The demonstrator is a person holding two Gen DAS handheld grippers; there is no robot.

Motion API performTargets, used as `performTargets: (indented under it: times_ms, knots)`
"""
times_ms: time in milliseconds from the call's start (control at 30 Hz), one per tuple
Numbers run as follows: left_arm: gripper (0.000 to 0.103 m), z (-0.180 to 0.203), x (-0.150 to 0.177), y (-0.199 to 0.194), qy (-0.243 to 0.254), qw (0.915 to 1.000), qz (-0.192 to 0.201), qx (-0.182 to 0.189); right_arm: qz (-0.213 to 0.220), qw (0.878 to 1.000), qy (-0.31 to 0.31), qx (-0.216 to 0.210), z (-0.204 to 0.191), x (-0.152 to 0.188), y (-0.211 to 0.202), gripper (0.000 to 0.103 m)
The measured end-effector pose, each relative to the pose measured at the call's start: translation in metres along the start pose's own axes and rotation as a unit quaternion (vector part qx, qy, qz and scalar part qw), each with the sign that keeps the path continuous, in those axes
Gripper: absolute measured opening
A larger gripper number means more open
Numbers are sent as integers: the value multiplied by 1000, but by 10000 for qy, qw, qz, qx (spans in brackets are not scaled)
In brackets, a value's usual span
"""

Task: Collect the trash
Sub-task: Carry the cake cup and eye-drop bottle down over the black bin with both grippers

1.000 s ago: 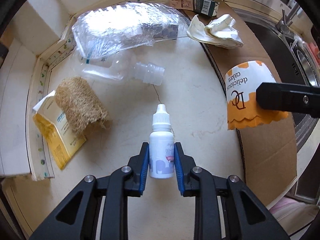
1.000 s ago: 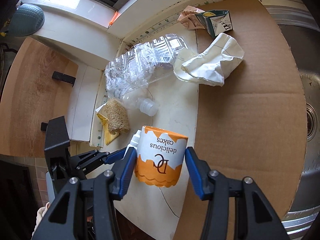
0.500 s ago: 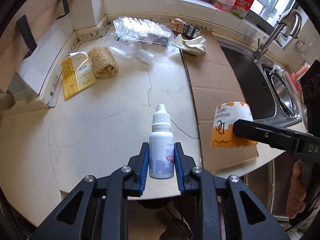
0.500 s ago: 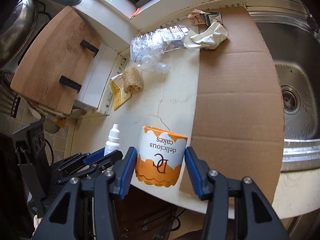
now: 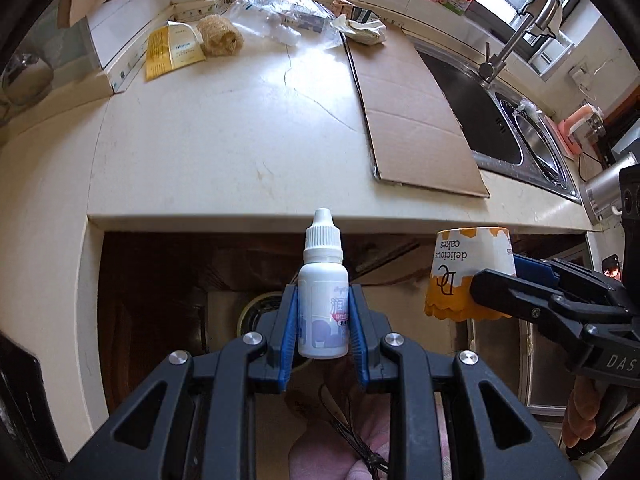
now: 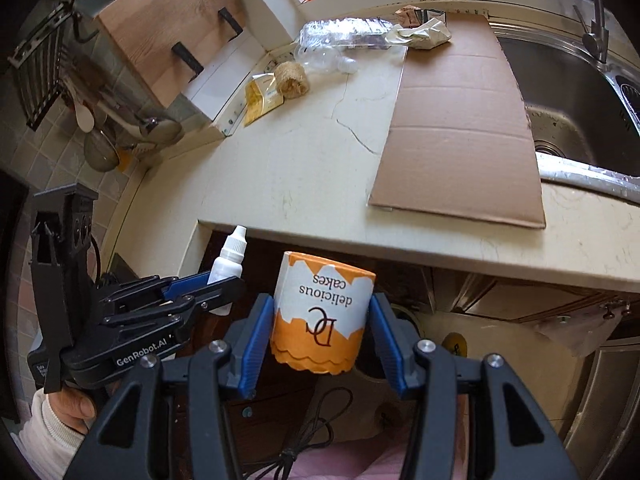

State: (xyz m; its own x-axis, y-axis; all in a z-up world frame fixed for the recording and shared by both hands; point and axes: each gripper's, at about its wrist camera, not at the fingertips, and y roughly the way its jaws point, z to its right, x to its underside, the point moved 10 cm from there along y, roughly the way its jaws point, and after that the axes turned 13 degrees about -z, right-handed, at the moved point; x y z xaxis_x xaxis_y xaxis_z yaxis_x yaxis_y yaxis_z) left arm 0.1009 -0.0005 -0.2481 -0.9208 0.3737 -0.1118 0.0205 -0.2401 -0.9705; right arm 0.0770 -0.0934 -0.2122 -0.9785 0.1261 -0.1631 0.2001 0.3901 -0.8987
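My left gripper [image 5: 323,330] is shut on a small white dropper bottle [image 5: 323,304], held upright off the counter's front edge; the bottle also shows in the right wrist view [image 6: 229,260]. My right gripper [image 6: 316,340] is shut on an orange and white paper cake cup [image 6: 322,314], upside down, also off the counter, to the right of the bottle [image 5: 468,276]. On the counter's far corner lie a crushed clear plastic bottle [image 5: 280,12], a crumpled white paper [image 5: 364,28], a yellow packet [image 5: 172,50] and a loofah piece [image 5: 220,36].
A flat cardboard sheet [image 5: 404,108] lies on the cream counter [image 5: 224,140] beside the steel sink [image 5: 500,120] and tap [image 5: 516,36]. Below the counter edge is a dark cabinet opening [image 5: 160,292]. Utensils hang on the left wall [image 6: 100,128].
Both grippers have pulled back and down from the counter, past its front edge, each still holding its item. The trash at the far corner looks smaller and farther away.
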Motion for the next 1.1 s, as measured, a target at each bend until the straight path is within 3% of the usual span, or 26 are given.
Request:
performTargets:
  times_ms: [233,433,733,1100]
  knots:
    - [22,5,38,27,-17,9998,-117,156,-287,9990,-240,234,1,42,36,50]
    - [22,1,68,74,-256,9978,-508,332,-609,9977,-109,288,18,68,80,50]
    - [22,-12,96,169,-505,9918,-1138,302,-1000,9940,299,318,65,99,157,50]
    - [22,-51,121,327,-1073,9809,-1610,203,-1462,9842,943,316,146,132,285,51]
